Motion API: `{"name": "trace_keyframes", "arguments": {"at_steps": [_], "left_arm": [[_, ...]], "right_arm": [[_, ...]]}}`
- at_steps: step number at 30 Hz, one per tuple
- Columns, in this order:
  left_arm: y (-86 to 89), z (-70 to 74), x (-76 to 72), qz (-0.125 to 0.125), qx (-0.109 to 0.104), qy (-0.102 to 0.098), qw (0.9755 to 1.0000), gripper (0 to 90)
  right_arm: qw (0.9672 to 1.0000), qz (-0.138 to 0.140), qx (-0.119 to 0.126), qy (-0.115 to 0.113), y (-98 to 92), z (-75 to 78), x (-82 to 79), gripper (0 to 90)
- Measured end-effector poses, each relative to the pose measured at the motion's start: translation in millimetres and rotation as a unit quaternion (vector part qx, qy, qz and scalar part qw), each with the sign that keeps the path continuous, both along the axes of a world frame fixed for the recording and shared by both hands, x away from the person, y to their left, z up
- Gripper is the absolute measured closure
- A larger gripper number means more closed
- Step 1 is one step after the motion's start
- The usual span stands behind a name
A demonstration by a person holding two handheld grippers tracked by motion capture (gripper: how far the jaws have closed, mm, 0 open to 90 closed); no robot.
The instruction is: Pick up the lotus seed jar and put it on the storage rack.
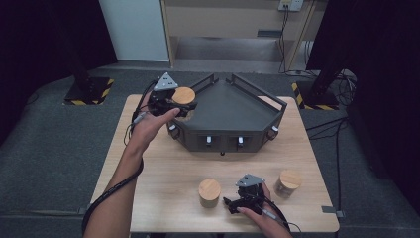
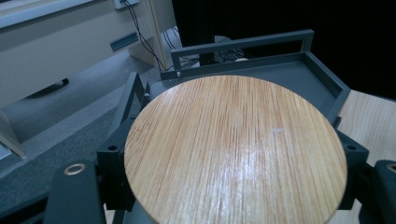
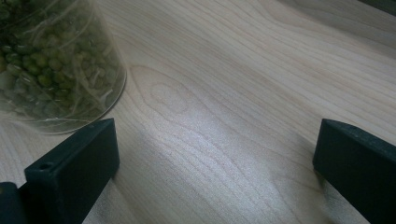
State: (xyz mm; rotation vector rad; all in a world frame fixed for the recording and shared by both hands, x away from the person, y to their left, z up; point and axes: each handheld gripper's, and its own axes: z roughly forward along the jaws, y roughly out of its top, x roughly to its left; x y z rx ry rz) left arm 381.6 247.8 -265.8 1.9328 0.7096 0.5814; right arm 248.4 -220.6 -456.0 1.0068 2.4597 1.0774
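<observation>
A pale wooden table (image 1: 168,173) is seen standing on grey carpet, with dark curtains at both sides and a light cabinet behind. Three round jars with bamboo lids are counted: one held jar (image 1: 183,96) at the far left, one jar (image 1: 209,193) near the front middle of the table, and one jar (image 1: 289,182) at the front right. One dark grey angular tray (image 1: 233,106) with raised rails is set at the far middle of the table, and two black two-jaw grippers are held by the person's hands. The held jar is marked by a flat, circular lid of light striped bamboo (image 2: 236,149); its body is hidden below the lid. It is carried at the left corner of the tray, over the rail. The left gripper (image 1: 171,101) is clamped on this jar, its black jaws pressed against the lid's sides in the left gripper view. The right gripper (image 1: 236,202) is rested low over the table beside the front middle jar, and its jaws are spread wide apart with nothing between them. In the right gripper view a clear glass jar of green beans (image 3: 51,60) is seen just beside one of its jaws.
</observation>
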Motion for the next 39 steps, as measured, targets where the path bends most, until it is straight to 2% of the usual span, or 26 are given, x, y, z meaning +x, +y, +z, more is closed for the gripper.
{"name": "trace_keyframes", "arguments": {"at_steps": [3, 10, 14, 19, 24, 26, 30, 39], "left_arm": [[0.3, -1.5, 5.1, 0.003, -0.006, 0.003, 1.0000, 23.5], [-14.9, -3.0, 16.1, 0.004, 0.022, 0.018, 0.9996, 23.5], [-20.1, -6.6, 21.8, 0.000, 0.017, 0.019, 0.9997, 23.5], [-28.5, -8.3, 26.3, -0.001, 0.022, 0.018, 0.9996, 23.5], [-32.8, -13.2, 31.8, 0.001, 0.024, 0.027, 0.9993, 23.5], [-32.1, -16.8, 34.6, 0.001, 0.017, 0.033, 0.9993, 23.5], [-36.8, -21.1, 40.3, 0.005, 0.032, 0.039, 0.9987, 23.5], [-38.8, -31.9, 46.0, 0.004, 0.031, 0.048, 0.9984, 23.5]], "right_arm": [[1.0000, 0.000, 0.000, 0.000, 0.0, 0.0, 0.0, 0.4], [1.0000, 0.000, 0.000, 0.000, 0.0, 0.0, 0.0, 0.4], [1.0000, 0.000, 0.000, 0.001, 0.1, 0.1, 0.0, 0.4], [1.0000, 0.000, 0.000, 0.001, 0.1, 0.2, 0.0, 0.4], [1.0000, 0.000, 0.000, 0.001, 0.0, 0.2, 0.1, 0.4], [1.0000, 0.000, 0.000, 0.001, 0.0, 0.2, 0.1, 0.4], [1.0000, 0.000, 0.000, 0.001, 0.0, 0.2, 0.1, 0.4], [1.0000, 0.000, 0.000, 0.001, 0.0, 0.1, 0.0, 0.4]]}}
